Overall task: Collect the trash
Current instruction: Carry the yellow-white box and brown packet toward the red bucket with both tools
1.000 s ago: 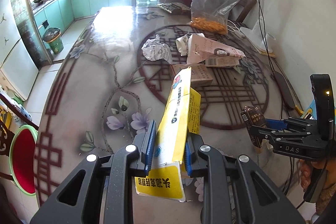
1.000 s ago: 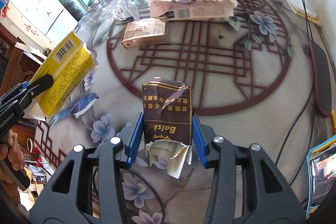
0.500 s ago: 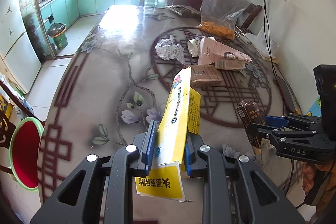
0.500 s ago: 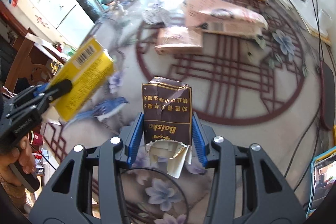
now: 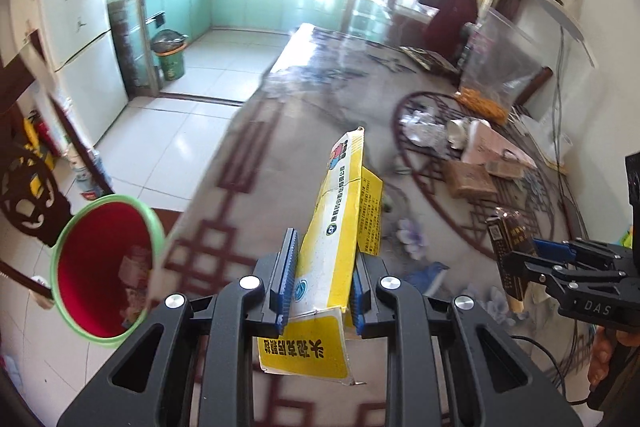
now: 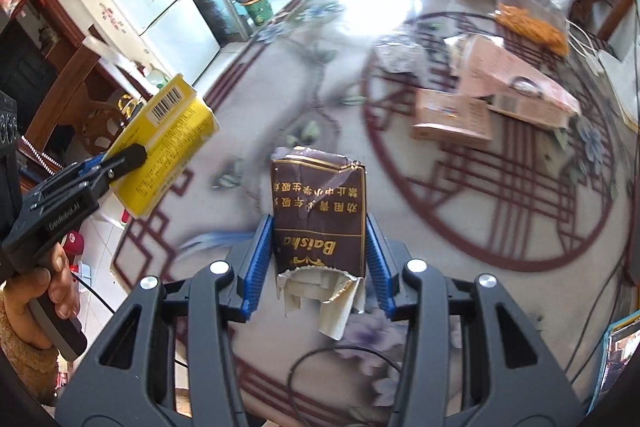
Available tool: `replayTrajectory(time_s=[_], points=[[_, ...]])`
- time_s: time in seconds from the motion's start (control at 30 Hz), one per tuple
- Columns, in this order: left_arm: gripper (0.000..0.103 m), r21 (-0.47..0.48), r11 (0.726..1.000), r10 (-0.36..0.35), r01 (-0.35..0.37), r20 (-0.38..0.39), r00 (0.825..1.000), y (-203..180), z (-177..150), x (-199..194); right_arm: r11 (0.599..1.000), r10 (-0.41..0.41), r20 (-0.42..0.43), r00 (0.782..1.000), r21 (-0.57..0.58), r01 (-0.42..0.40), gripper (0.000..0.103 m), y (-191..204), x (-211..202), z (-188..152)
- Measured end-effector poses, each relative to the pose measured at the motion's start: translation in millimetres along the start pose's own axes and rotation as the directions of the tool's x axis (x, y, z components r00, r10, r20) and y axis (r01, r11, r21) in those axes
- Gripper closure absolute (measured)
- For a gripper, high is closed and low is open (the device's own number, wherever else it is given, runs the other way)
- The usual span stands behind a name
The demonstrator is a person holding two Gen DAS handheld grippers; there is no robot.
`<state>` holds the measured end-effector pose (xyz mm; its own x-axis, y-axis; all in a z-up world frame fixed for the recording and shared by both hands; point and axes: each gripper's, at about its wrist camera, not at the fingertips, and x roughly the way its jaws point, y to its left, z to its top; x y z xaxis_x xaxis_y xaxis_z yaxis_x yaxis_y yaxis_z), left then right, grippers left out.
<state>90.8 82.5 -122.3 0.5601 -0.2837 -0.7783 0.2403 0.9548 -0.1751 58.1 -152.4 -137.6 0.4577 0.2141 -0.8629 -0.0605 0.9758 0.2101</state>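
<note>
Meanwhile, left gripper (image 5: 322,281) pinched a yellow box (image 5: 340,227), right gripper (image 6: 319,263) a torn brown packet (image 6: 318,215); an early release could miss the red bin (image 5: 104,267).

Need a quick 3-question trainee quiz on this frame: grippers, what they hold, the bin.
1. True or false: the left gripper is shut on the flattened yellow cardboard box.
2. What does the right gripper clamp?
A. crumpled white paper
B. torn dark brown cigarette pack
C. clear plastic bag
3. Fill in: the green-rimmed bin with a red inside stands on the ____ beside the table.

Key: 1 true; 2 B; 3 floor.
</note>
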Motion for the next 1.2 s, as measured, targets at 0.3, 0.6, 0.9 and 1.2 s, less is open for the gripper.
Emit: replayTrajectory(time_s=[0.3,0.6,0.9,1.2], points=[[0.082,-0.055,0.998,0.031,-0.031,0.001,1.0,74,-5,-12,0.999,0.019,0.002,1.0,-0.047,-0.019,0.06,67,14,6],[0.082,-0.106,0.994,0.035,-0.035,0.003,0.999,127,-10,-19,0.996,0.032,0.003,0.999,-0.089,-0.032,0.06,124,25,12],[0.082,-0.176,0.982,0.078,-0.074,0.017,0.997,171,-15,-28,0.982,0.064,-0.006,0.998,-0.176,-0.064,0.06,178,41,26],[0.082,-0.29,0.948,0.134,-0.133,-0.018,0.991,217,-26,-29,0.961,0.1,-0.029,0.995,-0.255,-0.105,0.06,223,61,45]])
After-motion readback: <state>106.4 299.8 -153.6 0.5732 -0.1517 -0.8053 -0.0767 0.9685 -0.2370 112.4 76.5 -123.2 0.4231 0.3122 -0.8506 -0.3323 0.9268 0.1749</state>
